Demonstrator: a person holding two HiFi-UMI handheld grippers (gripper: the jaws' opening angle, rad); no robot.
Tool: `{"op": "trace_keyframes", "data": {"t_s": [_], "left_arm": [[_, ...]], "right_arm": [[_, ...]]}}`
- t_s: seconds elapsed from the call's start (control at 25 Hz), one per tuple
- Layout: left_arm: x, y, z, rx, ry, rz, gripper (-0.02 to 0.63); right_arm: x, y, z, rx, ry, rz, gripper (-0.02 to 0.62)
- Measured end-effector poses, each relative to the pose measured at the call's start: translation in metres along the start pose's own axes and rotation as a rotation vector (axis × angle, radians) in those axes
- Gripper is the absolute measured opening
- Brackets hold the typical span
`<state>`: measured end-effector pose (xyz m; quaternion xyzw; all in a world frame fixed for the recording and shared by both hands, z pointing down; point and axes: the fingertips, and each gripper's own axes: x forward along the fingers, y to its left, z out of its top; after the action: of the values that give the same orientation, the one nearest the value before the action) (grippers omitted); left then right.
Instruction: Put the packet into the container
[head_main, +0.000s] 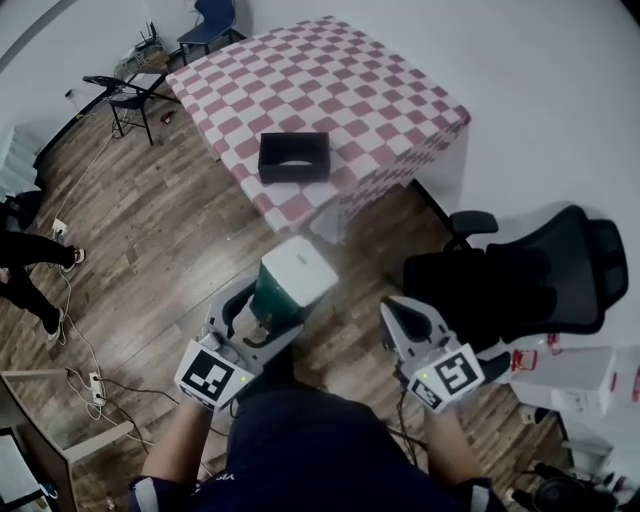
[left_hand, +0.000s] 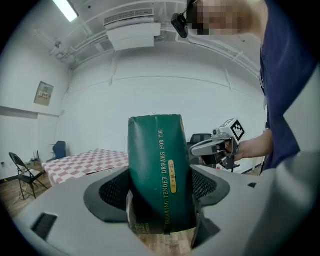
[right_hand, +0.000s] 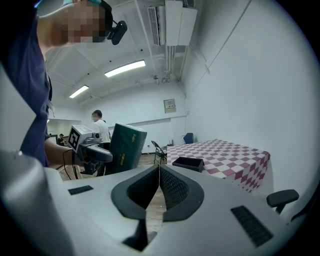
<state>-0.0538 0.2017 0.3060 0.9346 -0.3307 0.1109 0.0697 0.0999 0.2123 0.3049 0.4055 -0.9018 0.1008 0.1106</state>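
Wood-grain plank floor: brown and matt, runs under everything in the head view.

Desk: draped in a soft red-and-white checked cloth that hangs over the edges. It stands at 12 o'clock from the person.

Office chair: black with a mesh back and padded arms, at 3 o'clock from the right gripper.

Container: black, rectangular and open-topped with low straight walls, and it looks rigid. It sits on the cloth toward the desk's 6 o'clock edge.

Packet: dark green gusseted bag with a pale end panel, a creased film-like skin and gold print down one side. It is held in the air over the floor at 6 o'clock from the container, well apart from it.
- Handling, as judged: light to moderate in weight, with pliable walls that dent under pressure and a fairly smooth surface. The broad flat faces at mid-body are the best place to hold it; the sealed ends are not.

Left gripper: grey plastic with ribbed black pads, clamped across the packet's lower body.

Right gripper: same build, its pads pressed together on nothing.
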Motion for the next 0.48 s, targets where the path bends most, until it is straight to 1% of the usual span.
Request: {"op": "trace_keyframes", "data": {"t_s": [0.12,0.24,0.48], "left_arm": [[0.016,0.024,-0.014,-0.004,0.009,-0.019,0.399],[0.038,0.064,-0.029,-0.007,0.027,-0.032,0.399],[0.066,0.155,-0.025,-0.013,0.032,-0.067,0.394]], "right_arm": [[0.031,-0.009,-0.007,0.003,0.007,-0.002,0.018],[0.077,-0.025,-0.009,0.007,0.007,0.006,0.018],[0.166,-0.054,0.010,0.031,0.031,-0.008,0.018]]}}
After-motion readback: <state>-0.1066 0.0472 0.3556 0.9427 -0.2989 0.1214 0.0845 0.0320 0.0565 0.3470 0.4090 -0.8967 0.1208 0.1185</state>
